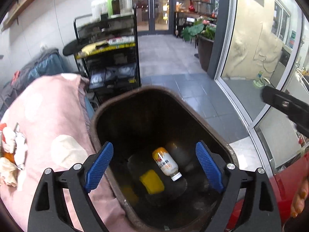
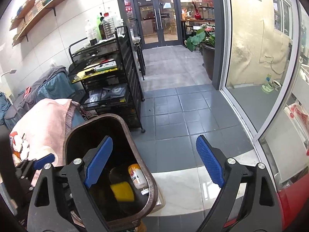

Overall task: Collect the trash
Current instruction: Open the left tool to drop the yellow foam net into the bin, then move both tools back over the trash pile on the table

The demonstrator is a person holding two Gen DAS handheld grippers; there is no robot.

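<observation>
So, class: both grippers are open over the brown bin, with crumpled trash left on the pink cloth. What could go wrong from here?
1. The crumpled trash lies loose on the soft pink cloth; a grasp might snag the fabric too.
2. The trash bin stands against the cloth's edge, so a tugged cloth could nudge it.
3. The left gripper and right gripper work close together and could collide.

- Left gripper (image 1: 154,166): black angular frame, two blue ribbed finger pads (image 1: 99,167), round silver screws at the pivots.
- Right gripper (image 2: 154,164): identical black frame, blue ribbed pads (image 2: 209,162), silver screws.
</observation>
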